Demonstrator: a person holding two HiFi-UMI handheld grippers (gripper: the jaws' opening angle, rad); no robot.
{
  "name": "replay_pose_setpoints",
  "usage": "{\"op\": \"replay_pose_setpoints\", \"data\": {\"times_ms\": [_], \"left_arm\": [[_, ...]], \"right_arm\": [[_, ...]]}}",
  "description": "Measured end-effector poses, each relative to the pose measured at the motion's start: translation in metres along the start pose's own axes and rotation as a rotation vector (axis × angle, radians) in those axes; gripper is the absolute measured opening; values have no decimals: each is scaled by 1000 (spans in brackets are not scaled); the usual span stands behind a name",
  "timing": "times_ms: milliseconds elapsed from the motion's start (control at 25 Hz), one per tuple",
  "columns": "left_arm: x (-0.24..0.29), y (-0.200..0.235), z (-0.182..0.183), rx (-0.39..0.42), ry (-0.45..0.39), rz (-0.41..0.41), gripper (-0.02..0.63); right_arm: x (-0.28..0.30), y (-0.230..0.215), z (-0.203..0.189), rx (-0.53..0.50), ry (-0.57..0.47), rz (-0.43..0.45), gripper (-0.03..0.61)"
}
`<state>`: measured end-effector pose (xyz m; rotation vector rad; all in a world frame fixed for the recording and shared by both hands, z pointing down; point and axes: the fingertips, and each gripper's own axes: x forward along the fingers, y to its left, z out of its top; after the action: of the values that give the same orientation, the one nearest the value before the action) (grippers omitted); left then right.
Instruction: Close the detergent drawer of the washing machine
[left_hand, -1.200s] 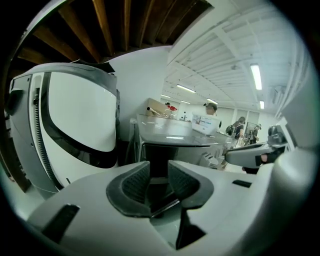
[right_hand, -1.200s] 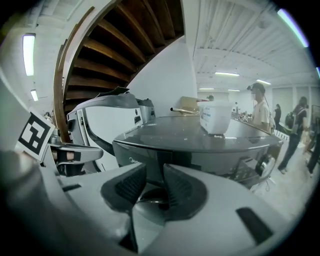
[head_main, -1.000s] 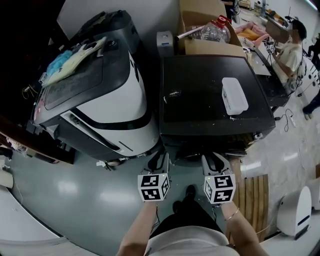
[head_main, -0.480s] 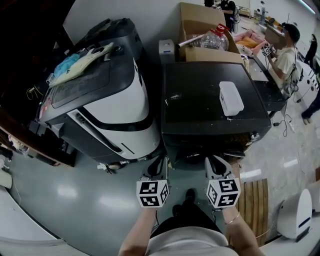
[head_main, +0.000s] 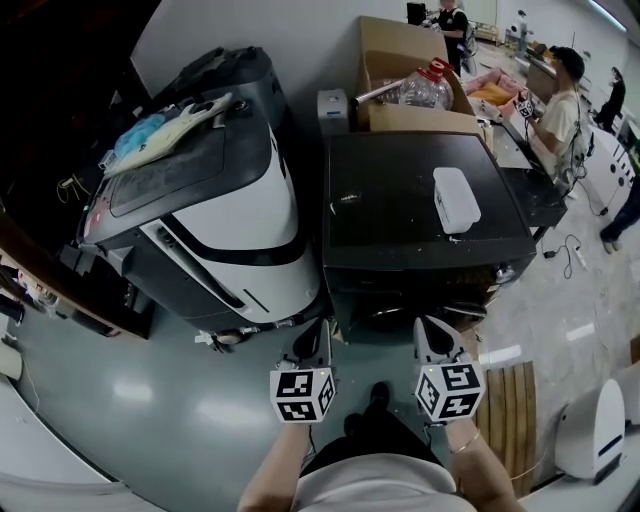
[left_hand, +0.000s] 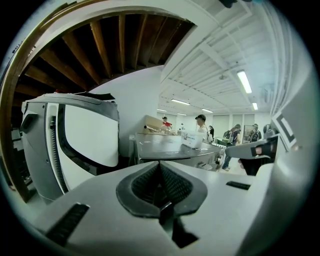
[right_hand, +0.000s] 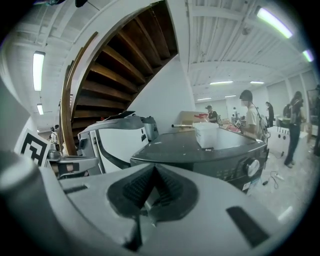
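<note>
Grey floor (head_main: 150, 400). Left hand-held gripper (head_main: 316, 342), right hand-held gripper (head_main: 432, 338): shut, empty, before washing machine (head_main: 420, 190). Best push detergent drawer squarely.

The washing machine (head_main: 400, 215) stands just ahead of the left gripper (head_main: 318, 338) and right gripper (head_main: 433, 336), with a plastic container (head_main: 456, 198) on its top (toward the right gripper's side). A second machine (head_main: 215, 195) sits ahead-left of the left gripper. A cardboard box (head_main: 385, 50) holding a bottle (head_main: 425, 85) lies beyond.
</note>
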<state>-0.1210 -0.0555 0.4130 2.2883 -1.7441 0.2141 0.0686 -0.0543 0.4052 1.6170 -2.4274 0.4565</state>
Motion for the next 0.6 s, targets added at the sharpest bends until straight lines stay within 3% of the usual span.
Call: {"op": "replay_pose_setpoints", "data": {"times_ms": [600], "left_arm": [[-23,-8,5,6,-27,-29,-5]], "right_arm": [[-18,9,7,6,-39,4,2]]}}
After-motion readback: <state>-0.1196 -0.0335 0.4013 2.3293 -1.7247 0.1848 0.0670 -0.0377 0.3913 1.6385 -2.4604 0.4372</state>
